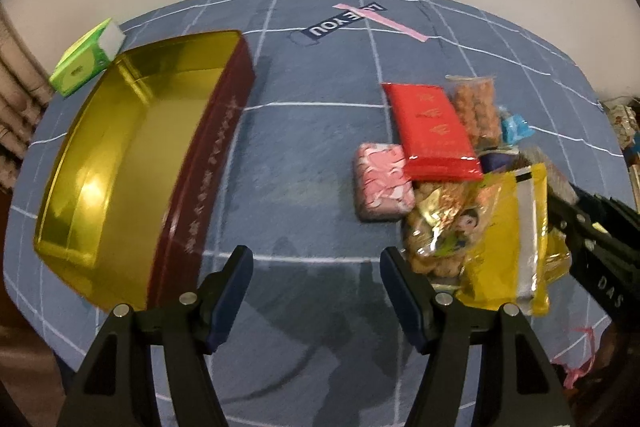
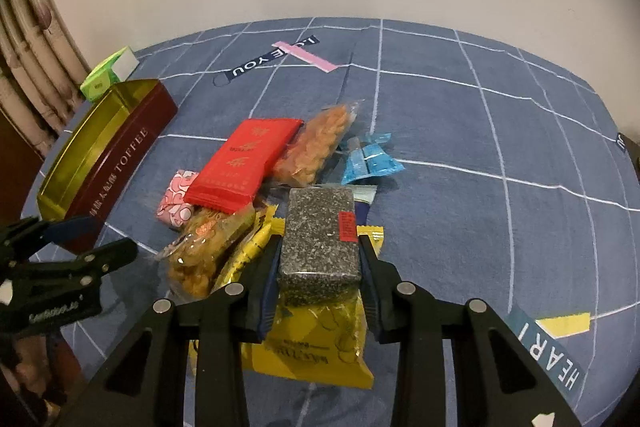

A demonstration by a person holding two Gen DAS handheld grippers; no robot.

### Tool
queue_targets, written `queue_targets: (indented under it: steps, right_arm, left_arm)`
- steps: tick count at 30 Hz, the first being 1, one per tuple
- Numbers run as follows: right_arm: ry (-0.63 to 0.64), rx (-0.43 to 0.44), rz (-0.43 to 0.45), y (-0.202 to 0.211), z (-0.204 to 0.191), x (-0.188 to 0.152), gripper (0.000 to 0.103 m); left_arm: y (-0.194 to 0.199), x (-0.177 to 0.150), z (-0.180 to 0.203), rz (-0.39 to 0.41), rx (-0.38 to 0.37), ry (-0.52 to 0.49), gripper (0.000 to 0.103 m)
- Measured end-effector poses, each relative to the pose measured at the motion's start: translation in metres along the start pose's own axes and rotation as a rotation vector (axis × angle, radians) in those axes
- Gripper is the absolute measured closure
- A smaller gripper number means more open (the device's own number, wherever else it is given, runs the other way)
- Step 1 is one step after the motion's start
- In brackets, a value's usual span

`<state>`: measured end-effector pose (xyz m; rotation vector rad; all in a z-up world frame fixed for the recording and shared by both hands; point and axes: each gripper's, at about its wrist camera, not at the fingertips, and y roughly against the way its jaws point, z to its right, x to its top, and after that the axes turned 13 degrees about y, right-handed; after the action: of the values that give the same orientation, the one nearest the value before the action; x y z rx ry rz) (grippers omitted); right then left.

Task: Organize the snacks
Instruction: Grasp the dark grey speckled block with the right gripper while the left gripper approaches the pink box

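My right gripper (image 2: 320, 241) is shut on a dark speckled snack block (image 2: 320, 239), its pads pressing both long sides above a yellow packet (image 2: 316, 339). The heap around it holds a red packet (image 2: 244, 159), a pink patterned packet (image 2: 176, 199), an orange snack bag (image 2: 316, 147), a clear bag of fried pieces (image 2: 208, 247) and a blue candy (image 2: 370, 161). The open maroon toffee tin (image 1: 216, 131), gold inside, lies left of the heap. My left gripper (image 1: 316, 255) hangs open over bare cloth between tin and heap, nothing between its fingers.
A blue checked cloth (image 1: 320, 115) covers the table. A green box (image 1: 88, 55) stands behind the tin at the far left edge. A pale wall runs along the back. The right gripper's black arm (image 1: 592, 239) reaches in at the right of the left wrist view.
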<state>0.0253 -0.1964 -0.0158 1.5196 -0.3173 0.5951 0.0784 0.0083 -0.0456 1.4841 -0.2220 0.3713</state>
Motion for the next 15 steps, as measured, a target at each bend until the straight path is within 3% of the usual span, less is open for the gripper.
queue_targets:
  steps: [7,15]
  right_arm:
    - [-0.006,-0.027,0.017,0.017,0.009,-0.009,0.071]
    - [-0.059,-0.031,0.029,0.032,0.025,-0.024,0.071]
  left_arm:
    - [-0.004,0.015,0.011,0.001,-0.036,-0.024,0.035]
    - [-0.017,0.033,0.032,-0.049,-0.076,-0.061,0.035]
